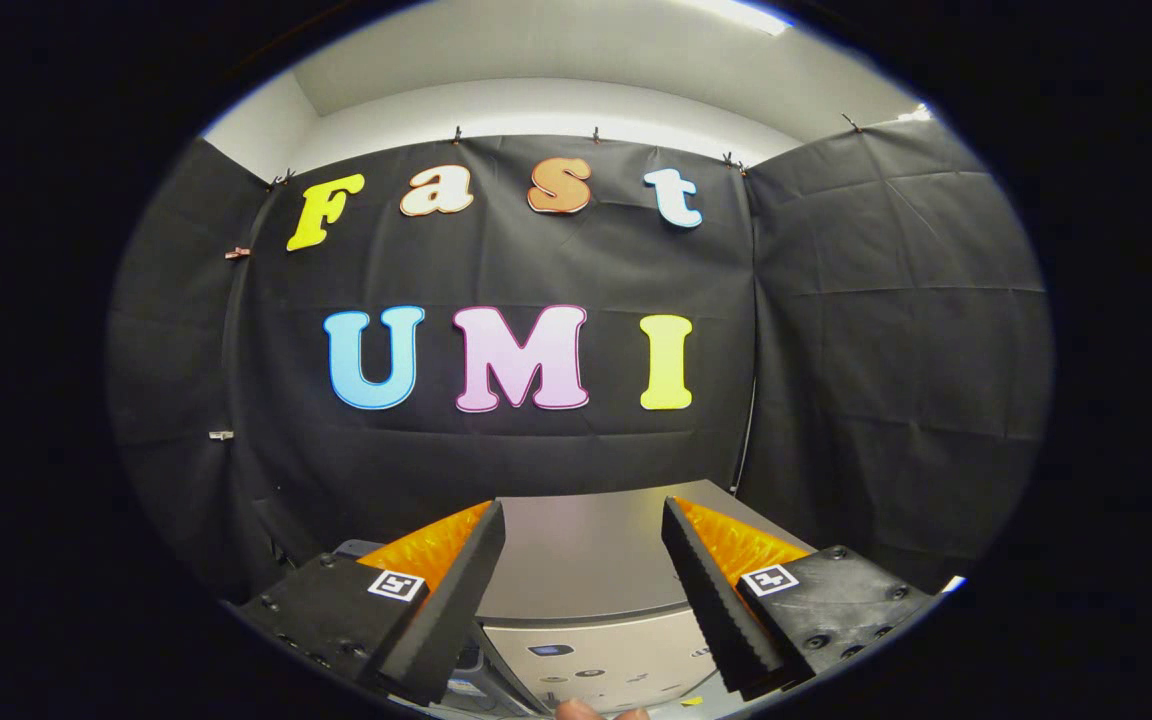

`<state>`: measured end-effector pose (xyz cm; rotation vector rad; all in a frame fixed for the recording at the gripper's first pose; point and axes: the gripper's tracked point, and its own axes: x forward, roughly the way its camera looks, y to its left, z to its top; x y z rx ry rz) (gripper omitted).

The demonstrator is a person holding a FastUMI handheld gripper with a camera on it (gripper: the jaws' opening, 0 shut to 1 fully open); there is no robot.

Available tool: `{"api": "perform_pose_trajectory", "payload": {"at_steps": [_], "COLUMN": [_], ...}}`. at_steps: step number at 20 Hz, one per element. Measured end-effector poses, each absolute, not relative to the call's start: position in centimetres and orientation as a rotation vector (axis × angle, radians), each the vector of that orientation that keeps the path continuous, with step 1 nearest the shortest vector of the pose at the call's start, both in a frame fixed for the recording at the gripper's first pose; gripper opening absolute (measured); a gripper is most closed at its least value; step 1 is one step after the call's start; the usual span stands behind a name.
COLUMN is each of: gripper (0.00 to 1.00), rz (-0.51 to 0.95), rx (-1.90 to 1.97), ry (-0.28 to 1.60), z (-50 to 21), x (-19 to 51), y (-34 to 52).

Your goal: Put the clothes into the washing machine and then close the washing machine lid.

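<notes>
The washing machine point(586, 560) was seen low in the scene, just ahead of and below the gripper point(584, 515), its flat grey lid point(586, 545) lying closed across the top and a pale control panel point(586, 655) with small buttons set along its near front edge. The gripper was held spread apart above the lid, the two fingers point(456, 590) standing wide to left and right with nothing grasped between them. Beyond the machine the black cloth wall point(886, 350) was hung across the far side and folded round to the right, with a white wall point(536, 100) above it.
</notes>
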<state>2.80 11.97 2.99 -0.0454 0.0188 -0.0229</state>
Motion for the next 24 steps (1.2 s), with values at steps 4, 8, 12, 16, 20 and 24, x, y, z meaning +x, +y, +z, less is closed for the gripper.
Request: {"api": "perform_pose_trajectory", "payload": {"at_steps": [4,8,12,16,20,24], "gripper": [0.99,0.99,0.99,0.99,0.99,0.99], "rz": [-0.022,-0.022,-0.023,-0.024,-0.027,-0.027], "rx": [-0.055,-0.059,-0.059,-0.06,-0.059,-0.056], "ry": [0.014,0.014,0.01,0.013,0.011,0.008], "z": [2.98,2.93,3.0,2.73,2.78,2.91], "x": [2.76,2.69,2.66,2.59,2.58,2.6], "y": [12.19,12.3,12.37,12.37,12.22,12.27]}}
